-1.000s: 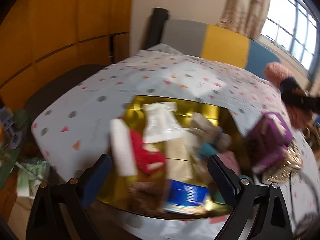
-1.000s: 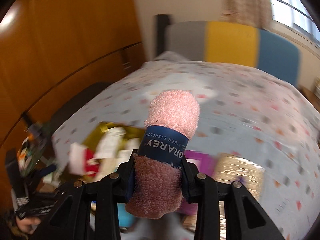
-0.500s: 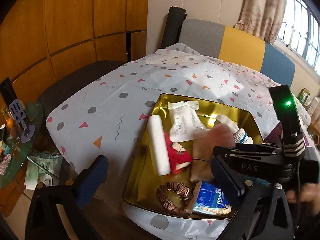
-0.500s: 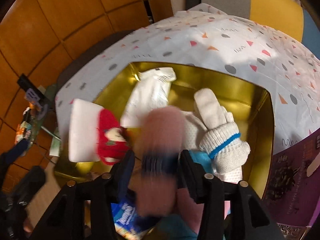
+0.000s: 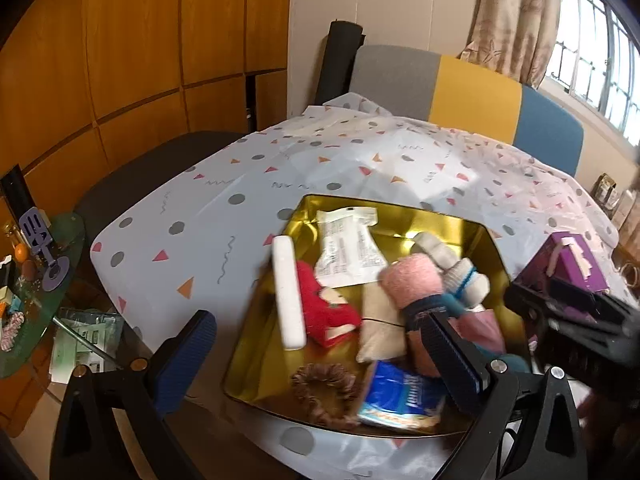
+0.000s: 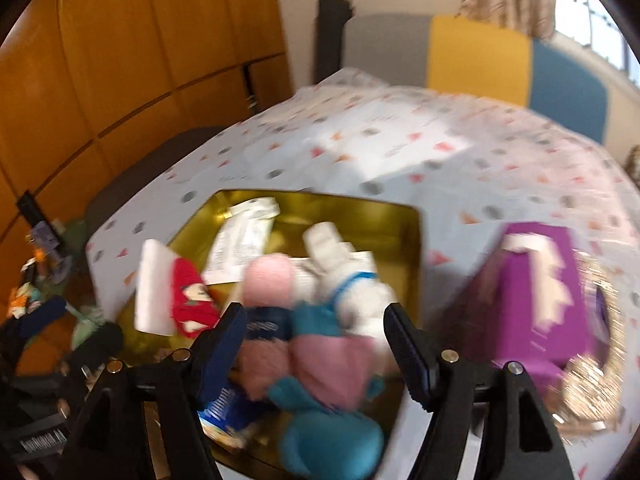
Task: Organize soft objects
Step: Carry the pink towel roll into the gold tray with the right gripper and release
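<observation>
Lowered from mid-air, the pink cloth (image 6: 266,284) is now laid in the tin (image 5: 400,208), between the opening right tongs (image 6: 316,340), unpinched; left tongs (image 5: 320,344) are spread

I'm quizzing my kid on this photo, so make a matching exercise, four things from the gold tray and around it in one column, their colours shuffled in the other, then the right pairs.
Things:
1. rolled dishcloth
2. scrunchie
3. box beside the gold tray
4. foam stick

Colours:
A. purple
B. white
C. pink with a dark blue band
D. brown

Pairs: 1-C, 2-D, 3-A, 4-B
</observation>
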The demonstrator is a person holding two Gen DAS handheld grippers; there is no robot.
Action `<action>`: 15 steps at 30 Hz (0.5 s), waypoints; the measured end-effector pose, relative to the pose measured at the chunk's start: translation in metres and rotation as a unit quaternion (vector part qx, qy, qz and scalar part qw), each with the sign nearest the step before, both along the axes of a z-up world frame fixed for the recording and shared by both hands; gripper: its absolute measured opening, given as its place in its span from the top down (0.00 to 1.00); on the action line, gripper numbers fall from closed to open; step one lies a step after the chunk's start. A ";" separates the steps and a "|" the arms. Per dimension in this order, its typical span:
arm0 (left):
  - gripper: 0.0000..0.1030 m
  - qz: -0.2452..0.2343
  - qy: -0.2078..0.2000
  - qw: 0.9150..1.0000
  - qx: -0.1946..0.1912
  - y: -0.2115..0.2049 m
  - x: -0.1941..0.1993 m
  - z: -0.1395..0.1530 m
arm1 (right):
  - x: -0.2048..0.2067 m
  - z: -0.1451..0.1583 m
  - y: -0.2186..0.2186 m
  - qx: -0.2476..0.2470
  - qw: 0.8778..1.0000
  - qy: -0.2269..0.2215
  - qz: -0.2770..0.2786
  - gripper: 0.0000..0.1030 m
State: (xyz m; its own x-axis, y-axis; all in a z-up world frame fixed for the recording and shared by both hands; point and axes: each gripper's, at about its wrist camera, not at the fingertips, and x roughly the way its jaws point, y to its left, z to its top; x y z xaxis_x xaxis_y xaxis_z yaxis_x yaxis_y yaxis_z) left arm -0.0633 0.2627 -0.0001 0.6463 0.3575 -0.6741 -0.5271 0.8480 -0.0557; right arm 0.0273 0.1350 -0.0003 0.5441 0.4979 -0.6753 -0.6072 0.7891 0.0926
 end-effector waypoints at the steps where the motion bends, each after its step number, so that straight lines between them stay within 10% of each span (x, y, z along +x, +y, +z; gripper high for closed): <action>1: 0.00 -0.002 -0.001 1.000 0.002 -0.003 0.001 0.001 | -0.005 0.000 -0.009 -0.005 1.000 -0.012 -0.018 0.30; 15: 0.00 -0.015 -0.023 0.999 0.036 -0.065 0.000 0.011 | -0.043 0.001 -0.093 -0.011 0.989 -0.069 -0.130 0.30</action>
State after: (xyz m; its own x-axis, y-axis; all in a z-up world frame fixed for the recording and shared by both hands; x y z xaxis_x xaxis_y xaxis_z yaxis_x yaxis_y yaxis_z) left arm -0.0637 0.1980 0.0106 0.6863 0.3843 -0.6176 -0.5005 0.8655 -0.0176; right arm -0.0153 0.0420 0.0007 0.7392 0.3144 -0.5955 -0.3889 0.9213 0.0036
